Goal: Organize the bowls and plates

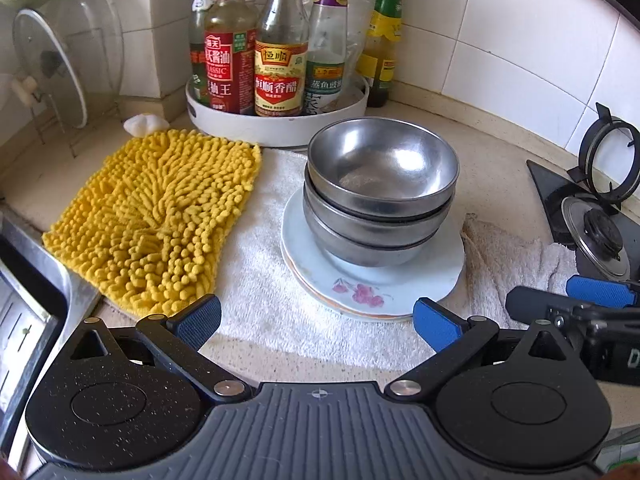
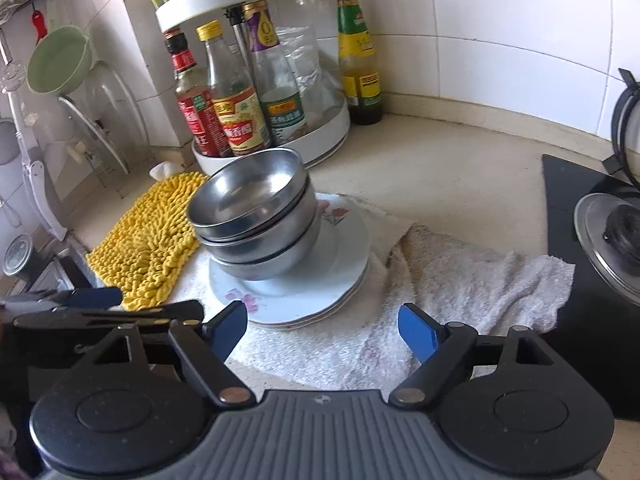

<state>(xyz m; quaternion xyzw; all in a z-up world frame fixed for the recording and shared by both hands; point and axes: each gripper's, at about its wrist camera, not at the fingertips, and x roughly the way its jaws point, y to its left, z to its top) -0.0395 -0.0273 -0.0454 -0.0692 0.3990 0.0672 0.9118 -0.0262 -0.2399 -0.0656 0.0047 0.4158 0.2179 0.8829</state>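
While both tools hang just short of the crockery, the left hand-held gripper (image 1: pixel 316 322) sits with its blue-padded fingers spread wide and nothing between them, and the right hand-held gripper (image 2: pixel 322 330) is likewise splayed and empty. Centre stage, three steel bowls (image 1: pixel 380 200) are nested one inside another, and that stack stands on a pile of white plates (image 1: pixel 372 284) with a pink flower print on the top one. From the right wrist view the bowls lean a little toward the left rather than sitting square. The plates rest on a white towel (image 1: pixel 288 320) spread over the beige bench (image 1: pixel 492 168), and the towel bunches up on the side toward the stove (image 2: pixel 600 216). Just beside the plates, touching the towel's far edge, lies a shaggy yellow mat (image 1: pixel 160 216). Behind the bowls a white round rack (image 1: pixel 276 128) carries sauce and vinegar bottles (image 1: pixel 280 64), with one green-labelled bottle (image 1: pixel 384 40) standing on the bench beside it against the tiled wall. Off to the left a glass lid (image 1: pixel 52 68) stands upright in a wire holder, a green bowl (image 2: pixel 60 64) sits above it, and a steel sink's rim (image 1: pixel 36 264) shows at the left edge. Each tool's blue fingertips peek into the other's view at the side, near the plates' front rim.
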